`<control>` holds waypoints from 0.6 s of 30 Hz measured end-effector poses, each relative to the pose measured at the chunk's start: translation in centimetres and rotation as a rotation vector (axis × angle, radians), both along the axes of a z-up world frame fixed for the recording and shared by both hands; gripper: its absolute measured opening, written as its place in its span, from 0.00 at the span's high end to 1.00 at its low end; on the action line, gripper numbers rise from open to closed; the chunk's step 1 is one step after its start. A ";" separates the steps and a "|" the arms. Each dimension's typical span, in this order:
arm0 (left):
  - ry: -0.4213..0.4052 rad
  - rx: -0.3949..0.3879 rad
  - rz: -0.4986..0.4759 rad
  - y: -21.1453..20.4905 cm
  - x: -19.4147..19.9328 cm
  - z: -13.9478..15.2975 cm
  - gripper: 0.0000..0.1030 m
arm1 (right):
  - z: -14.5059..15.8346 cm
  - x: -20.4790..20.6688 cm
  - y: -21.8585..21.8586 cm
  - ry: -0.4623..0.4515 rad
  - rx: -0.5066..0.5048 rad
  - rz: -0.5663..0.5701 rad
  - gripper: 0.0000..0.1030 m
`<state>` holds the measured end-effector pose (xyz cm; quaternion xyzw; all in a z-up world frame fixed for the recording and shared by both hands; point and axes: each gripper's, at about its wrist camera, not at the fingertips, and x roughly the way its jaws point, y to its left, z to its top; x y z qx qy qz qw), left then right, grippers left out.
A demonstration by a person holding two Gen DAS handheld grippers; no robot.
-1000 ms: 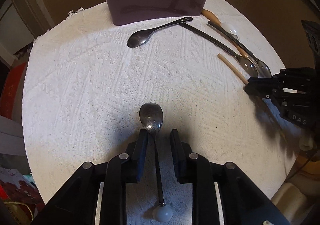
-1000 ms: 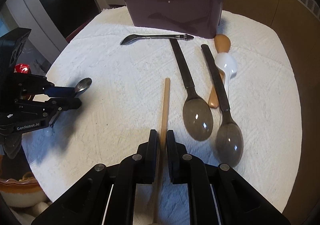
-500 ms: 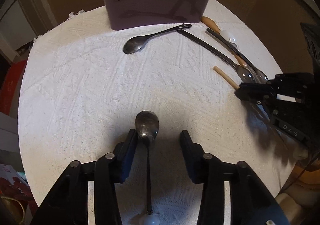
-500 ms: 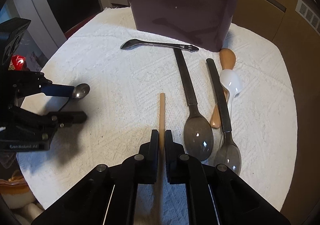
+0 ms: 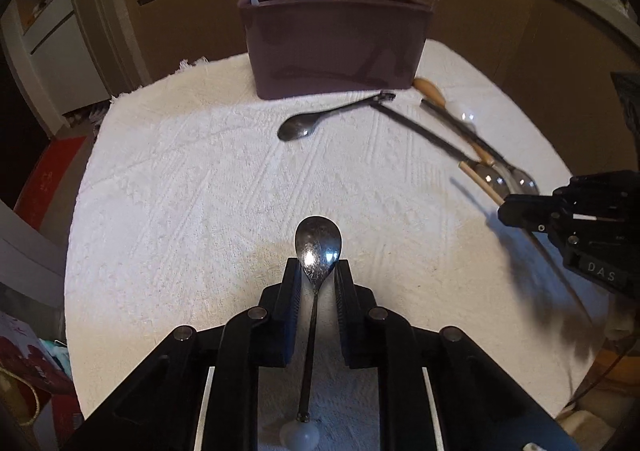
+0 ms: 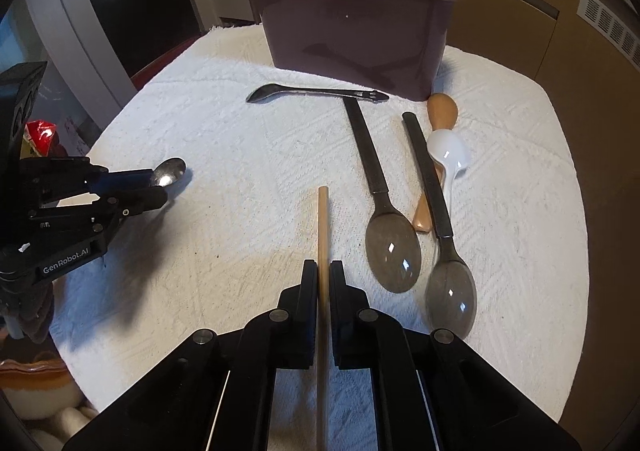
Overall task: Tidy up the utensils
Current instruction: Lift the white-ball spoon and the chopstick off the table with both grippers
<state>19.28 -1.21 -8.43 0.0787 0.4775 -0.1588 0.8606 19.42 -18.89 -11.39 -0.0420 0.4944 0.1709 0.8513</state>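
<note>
A small metal spoon [image 5: 318, 247] with a white ball end lies along my left gripper [image 5: 318, 271]. The jaws are closing and the pads press on the lower sides of its bowl. In the right wrist view its bowl [image 6: 170, 173] sticks out past the left gripper [image 6: 158, 189], above the white cloth [image 6: 240, 131]. My right gripper [image 6: 323, 271] is shut on a thin wooden stick [image 6: 323, 219] that points toward the purple holder [image 6: 352, 39]. The holder [image 5: 336, 51] stands at the far edge with a pale utensil and a wooden stick inside.
A dark metal spoon [image 6: 316, 93] lies in front of the holder. Right of it lie two black-handled large spoons [image 6: 394, 251] [image 6: 450, 291], a wooden spoon [image 6: 442, 111] and a white spoon [image 6: 448, 151]. The cloth's edges drop off on all sides.
The left jaws opened wide, then closed in on the small spoon's bowl, and the left gripper rose and tipped up. The right gripper kept its hold on the stick.
</note>
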 end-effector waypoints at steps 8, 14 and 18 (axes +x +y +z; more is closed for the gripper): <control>-0.285 -0.124 -0.009 0.9 -4.1 11.8 1.00 | 8.7 -3.7 -2.7 -0.221 0.066 -0.083 0.94; -0.397 -0.127 -0.012 0.8 -3.8 16.5 1.00 | 16.1 -4.3 -3.1 -0.387 0.101 -0.069 0.94; -0.223 -0.126 -0.023 0.7 -1.0 13.2 0.96 | 14.3 -2.7 -3.0 -0.305 0.092 -0.069 0.94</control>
